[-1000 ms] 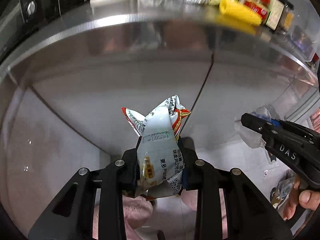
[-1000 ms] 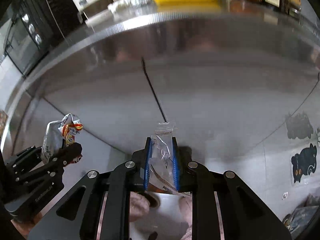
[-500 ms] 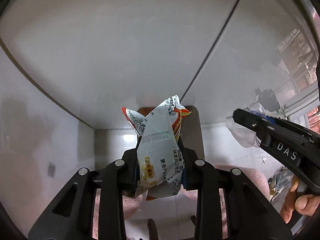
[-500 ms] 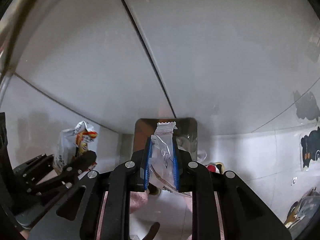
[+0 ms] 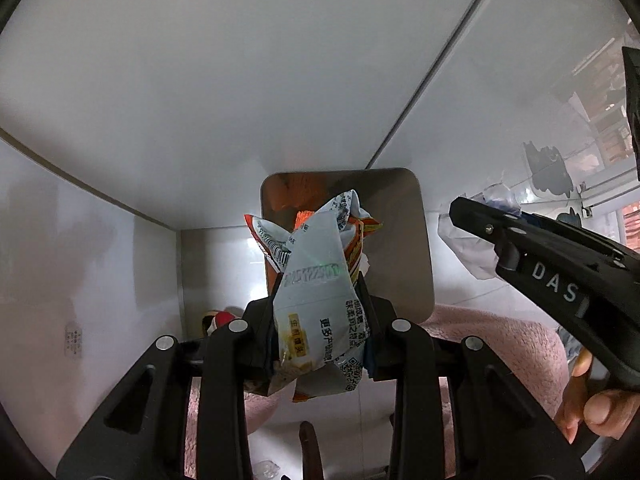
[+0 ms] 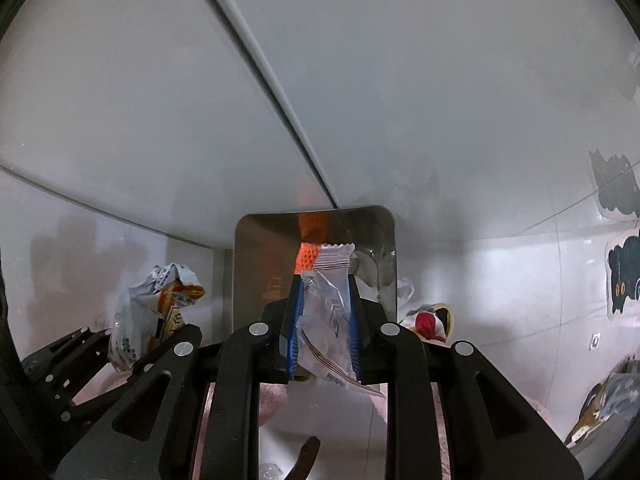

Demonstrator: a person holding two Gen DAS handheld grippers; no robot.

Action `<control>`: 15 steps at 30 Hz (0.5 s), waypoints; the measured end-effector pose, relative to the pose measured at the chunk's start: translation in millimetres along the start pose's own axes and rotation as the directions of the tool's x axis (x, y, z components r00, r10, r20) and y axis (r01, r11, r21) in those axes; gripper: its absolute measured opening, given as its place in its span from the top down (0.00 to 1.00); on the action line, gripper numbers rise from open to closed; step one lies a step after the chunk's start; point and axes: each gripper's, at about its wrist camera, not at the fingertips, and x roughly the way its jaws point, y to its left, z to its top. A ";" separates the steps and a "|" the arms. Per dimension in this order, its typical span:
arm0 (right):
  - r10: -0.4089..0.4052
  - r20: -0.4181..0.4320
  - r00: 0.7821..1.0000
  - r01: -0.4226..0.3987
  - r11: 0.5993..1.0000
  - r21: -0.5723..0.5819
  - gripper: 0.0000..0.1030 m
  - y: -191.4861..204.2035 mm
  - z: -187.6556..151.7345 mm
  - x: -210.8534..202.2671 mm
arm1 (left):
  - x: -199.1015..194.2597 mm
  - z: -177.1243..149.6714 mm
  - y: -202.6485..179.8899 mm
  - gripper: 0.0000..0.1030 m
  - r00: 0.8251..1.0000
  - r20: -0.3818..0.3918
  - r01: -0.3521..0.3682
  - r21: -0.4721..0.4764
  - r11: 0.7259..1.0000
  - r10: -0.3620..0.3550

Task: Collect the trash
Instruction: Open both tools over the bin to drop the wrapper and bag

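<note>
My left gripper (image 5: 320, 312) is shut on a crumpled white, red and orange snack wrapper (image 5: 316, 280). My right gripper (image 6: 325, 316) is shut on a clear plastic wrapper (image 6: 328, 316) with a crimped top. Both are held low in front of a steel trash bin with its lid raised (image 5: 396, 240), also in the right wrist view (image 6: 260, 264). Something orange (image 6: 306, 258) shows inside the bin. The right gripper shows in the left wrist view (image 5: 472, 216), and the left gripper with its wrapper (image 6: 148, 312) in the right wrist view.
White cabinet doors (image 5: 240, 80) with a vertical seam (image 6: 272, 92) rise behind the bin. A pink fluffy rug (image 5: 500, 332) lies on the floor. A red and yellow item (image 6: 430, 320) sits right of the bin. Black cat stickers (image 6: 620, 276) mark the right wall.
Both grippers have dropped from countertop level down toward the floor. The counter and its items have left view, and the steel bin has come into view and closer.
</note>
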 end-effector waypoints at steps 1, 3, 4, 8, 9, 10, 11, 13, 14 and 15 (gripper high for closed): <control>0.000 -0.002 1.000 0.000 1.000 0.006 0.77 -1.5 1.5 1.9 | 2.0 1.0 0.6 0.70 1.000 -0.003 0.001 -0.003 1.000 -0.001; 0.004 0.000 1.000 -0.004 1.000 0.018 0.74 -3.1 3.6 1.3 | 7.1 1.0 -0.7 0.68 1.000 -0.007 0.004 -0.004 1.000 -0.004; 0.007 0.000 1.000 -0.007 1.000 0.022 0.73 -3.9 4.5 0.6 | 8.4 1.4 -0.6 0.67 1.000 -0.008 0.005 -0.003 1.000 -0.005; 0.021 0.007 1.000 -0.021 0.999 0.026 0.62 -3.2 9.4 -3.3 | 6.0 1.1 -1.1 0.65 1.000 0.004 0.003 0.005 1.000 -0.003; 0.019 0.013 1.000 -0.020 0.999 0.025 0.60 -1.9 10.7 -6.0 | 3.0 0.3 -2.6 0.64 1.000 0.010 -0.003 0.006 1.000 0.003; 0.018 0.018 1.000 -0.018 1.000 0.024 0.59 -1.8 11.4 -6.2 | -0.2 -0.2 -3.4 0.63 1.000 0.016 -0.006 0.006 1.000 0.006; 0.016 0.023 1.000 -0.017 1.000 0.025 0.58 -1.2 12.0 -8.5 | -3.0 -0.3 -3.2 0.62 1.000 0.020 -0.007 0.006 1.000 0.007; 0.012 0.038 0.999 -0.013 1.000 0.023 0.50 -0.2 13.6 -12.9 | -9.1 -0.7 -2.4 0.56 0.999 0.031 -0.009 0.006 1.000 0.009; 0.010 0.046 0.999 -0.011 1.000 0.022 0.48 -0.1 14.0 -14.8 | -11.4 -0.7 -1.7 0.51 0.999 0.035 -0.012 0.006 1.000 0.012; 0.006 0.055 0.998 -0.008 1.000 0.022 0.46 0.0 14.3 -19.6 | -15.7 -1.0 -1.4 0.48 0.999 0.044 -0.017 0.007 1.000 0.017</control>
